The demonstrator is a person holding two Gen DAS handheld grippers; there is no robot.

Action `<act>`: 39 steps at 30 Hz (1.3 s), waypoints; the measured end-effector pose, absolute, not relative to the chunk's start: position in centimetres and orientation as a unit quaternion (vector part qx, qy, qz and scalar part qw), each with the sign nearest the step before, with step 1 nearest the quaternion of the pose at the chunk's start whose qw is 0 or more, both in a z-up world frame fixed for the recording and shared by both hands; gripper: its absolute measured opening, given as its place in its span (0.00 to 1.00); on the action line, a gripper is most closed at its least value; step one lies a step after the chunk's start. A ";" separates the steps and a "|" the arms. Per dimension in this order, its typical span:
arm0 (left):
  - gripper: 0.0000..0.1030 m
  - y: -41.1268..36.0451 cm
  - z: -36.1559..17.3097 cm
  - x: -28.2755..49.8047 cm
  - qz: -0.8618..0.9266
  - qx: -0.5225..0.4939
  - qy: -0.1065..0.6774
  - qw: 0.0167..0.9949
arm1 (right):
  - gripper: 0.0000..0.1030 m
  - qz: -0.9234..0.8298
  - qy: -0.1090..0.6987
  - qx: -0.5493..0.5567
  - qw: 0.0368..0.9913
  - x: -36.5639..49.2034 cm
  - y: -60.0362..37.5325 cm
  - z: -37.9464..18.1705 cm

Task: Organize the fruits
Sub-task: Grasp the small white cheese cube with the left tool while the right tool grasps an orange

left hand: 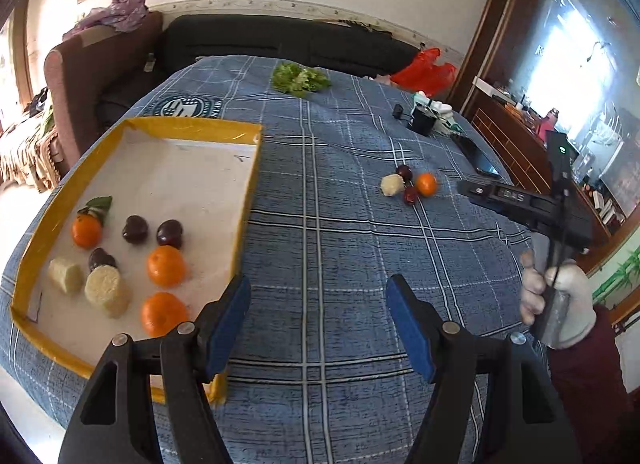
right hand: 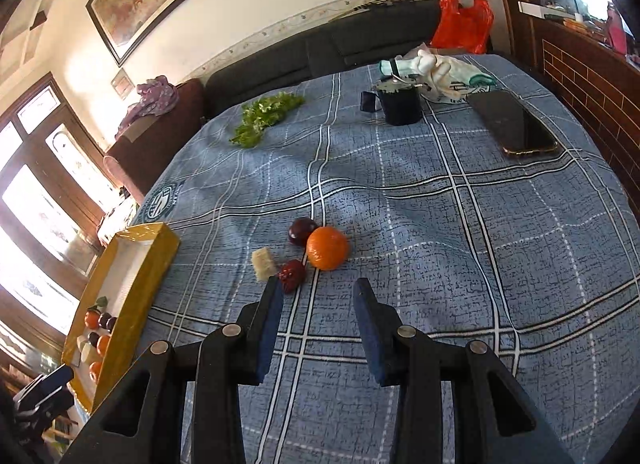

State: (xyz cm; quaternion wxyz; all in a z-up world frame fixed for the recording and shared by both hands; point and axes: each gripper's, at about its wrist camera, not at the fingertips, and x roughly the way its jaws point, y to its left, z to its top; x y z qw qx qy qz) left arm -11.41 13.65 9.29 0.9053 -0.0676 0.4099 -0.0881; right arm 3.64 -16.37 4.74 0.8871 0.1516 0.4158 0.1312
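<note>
1. While nothing is held, the left gripper (left hand: 318, 322) is kept released beside the near right corner of the tray (left hand: 248, 200).
2. The right gripper (right hand: 318, 324) is seen apart and empty.
3. Ahead of it, toward the table's (right hand: 500, 264) middle, an orange (right hand: 328, 248), two plums (right hand: 301, 230) and a pale piece (right hand: 264, 263) are clustered.

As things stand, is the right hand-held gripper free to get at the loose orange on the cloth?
Probably yes: the right hand-held gripper is empty, jaws apart, and only bare cloth lies between it and the orange.
</note>
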 end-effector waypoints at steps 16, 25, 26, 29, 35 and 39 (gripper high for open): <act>0.67 8.3 8.2 -4.2 -0.099 -0.041 0.420 0.901 | 0.38 0.118 0.425 0.145 0.886 8.5 -14.3 1.7; 0.67 7.2 6.3 2.5 -0.112 -0.109 0.438 0.885 | 0.40 0.117 0.435 0.132 0.883 9.4 -14.0 0.4; 0.67 7.1 6.0 3.2 -0.114 -0.117 0.441 0.882 | 0.37 0.117 0.434 0.131 0.883 9.4 -13.9 0.5; 0.67 6.6 4.8 5.2 -0.114 -0.135 0.454 0.873 | 0.35 0.121 0.433 0.135 0.883 9.3 -14.0 0.5; 0.67 4.3 3.0 8.0 -0.114 -0.114 0.468 0.869 | 0.35 0.122 0.424 0.145 0.886 8.6 -15.1 1.2; 0.67 2.9 2.0 9.3 -0.113 -0.096 0.472 0.869 | 0.35 0.116 0.419 0.163 0.886 8.2 -16.2 1.6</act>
